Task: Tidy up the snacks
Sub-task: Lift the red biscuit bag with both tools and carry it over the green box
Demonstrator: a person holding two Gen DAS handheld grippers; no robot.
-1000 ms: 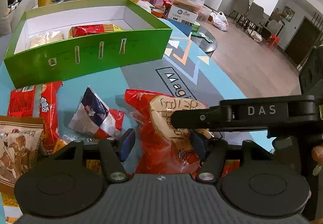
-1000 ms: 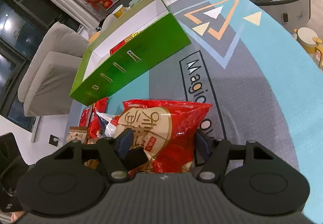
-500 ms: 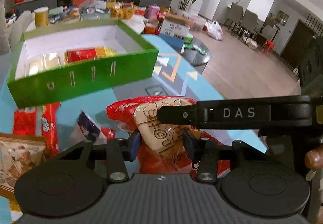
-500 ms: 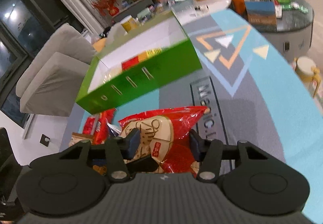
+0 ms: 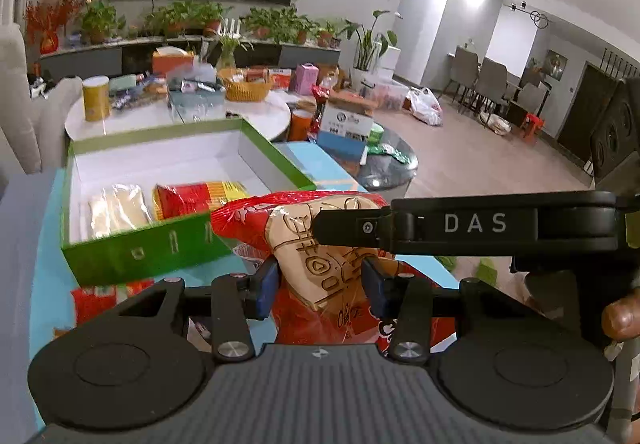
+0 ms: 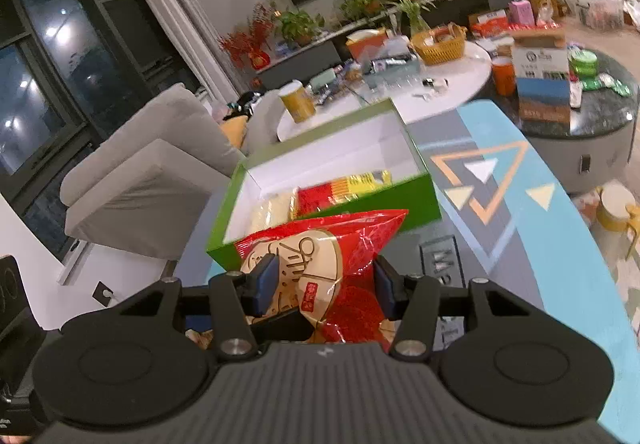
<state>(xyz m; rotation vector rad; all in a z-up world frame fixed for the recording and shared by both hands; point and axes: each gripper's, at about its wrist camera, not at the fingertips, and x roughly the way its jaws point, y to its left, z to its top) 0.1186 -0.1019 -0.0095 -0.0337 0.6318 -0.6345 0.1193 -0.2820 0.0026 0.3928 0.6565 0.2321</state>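
Beyond the blue table (image 6: 560, 244), a green box (image 5: 140, 256) stands open; both the left gripper (image 5: 318, 286) and right gripper (image 6: 324, 282) clamp the red snack bag (image 5: 320, 268).

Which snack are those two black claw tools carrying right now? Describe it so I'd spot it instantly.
Find the open green box on the blue and grey table. Just in front of it, lifted off the tabletop, is a big red snack bag, pinched by both the left gripper and right gripper. Unlike the packets lying in the box, it has a large tan round panel with brown writing.
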